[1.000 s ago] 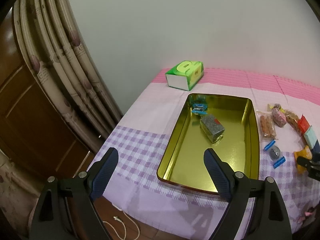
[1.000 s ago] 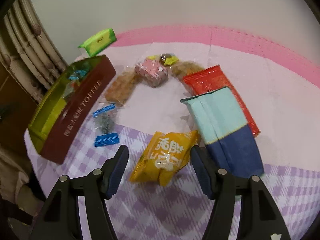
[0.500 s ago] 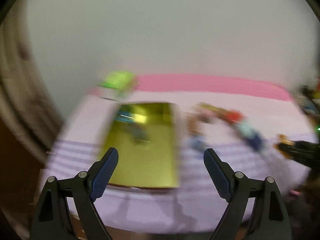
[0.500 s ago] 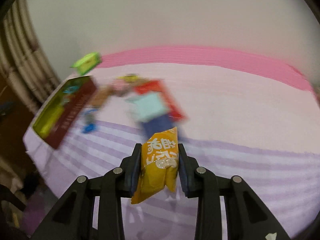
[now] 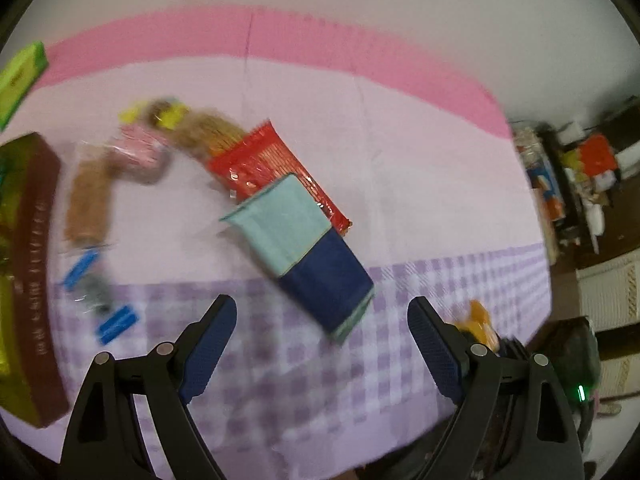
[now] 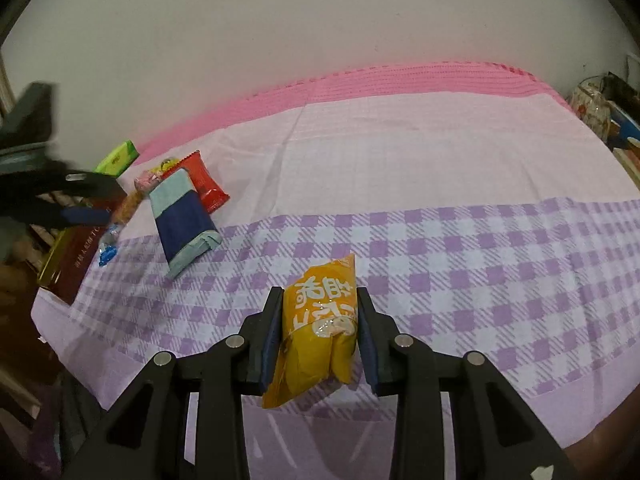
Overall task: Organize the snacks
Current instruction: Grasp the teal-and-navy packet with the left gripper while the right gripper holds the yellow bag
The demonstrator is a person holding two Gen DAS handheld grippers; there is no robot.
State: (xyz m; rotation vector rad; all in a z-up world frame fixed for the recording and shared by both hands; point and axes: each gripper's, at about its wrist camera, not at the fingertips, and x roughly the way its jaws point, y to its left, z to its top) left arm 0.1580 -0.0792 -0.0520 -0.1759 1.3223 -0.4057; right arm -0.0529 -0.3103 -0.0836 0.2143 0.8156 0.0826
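Tin (image 6: 76,256) lettering blurred left wrist, sharper right

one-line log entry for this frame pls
right tool: shut on yellow snack packet, lifted | left tool: open, empty, above blue pouch | tin: left

Your two handheld grippers: black frames, blue pads.

Your left gripper (image 5: 322,334) has matte black, angular arms with triangular cut-outs, silver round screws at the joints and dark blue textured pads on its fingers (image 5: 212,338). Your right gripper (image 6: 318,330) is built the same; a green light glows on its body in the left view.
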